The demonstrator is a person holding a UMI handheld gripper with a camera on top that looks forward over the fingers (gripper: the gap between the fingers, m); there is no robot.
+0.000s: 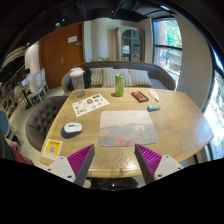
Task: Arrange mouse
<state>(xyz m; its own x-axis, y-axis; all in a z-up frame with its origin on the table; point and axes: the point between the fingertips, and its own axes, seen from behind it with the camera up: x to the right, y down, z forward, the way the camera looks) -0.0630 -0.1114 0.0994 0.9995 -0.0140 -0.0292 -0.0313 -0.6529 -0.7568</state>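
A white computer mouse (72,128) lies on the left part of a round wooden table (175,130), beyond and to the left of my fingers. A pale rectangular mouse mat (128,127) lies in the middle of the table, straight ahead of the fingers. My gripper (115,160) is open and empty, held back over the table's near edge, well apart from the mouse. Its magenta pads (82,157) stand wide at either side.
On the table stand a green bottle (119,86), a clear jug (78,82), a white printed sheet (90,102), a dark small box (139,96), a teal item (153,107) and a yellow card (51,149). A grey sofa (110,76) is behind, a grey chair (40,118) at the left.
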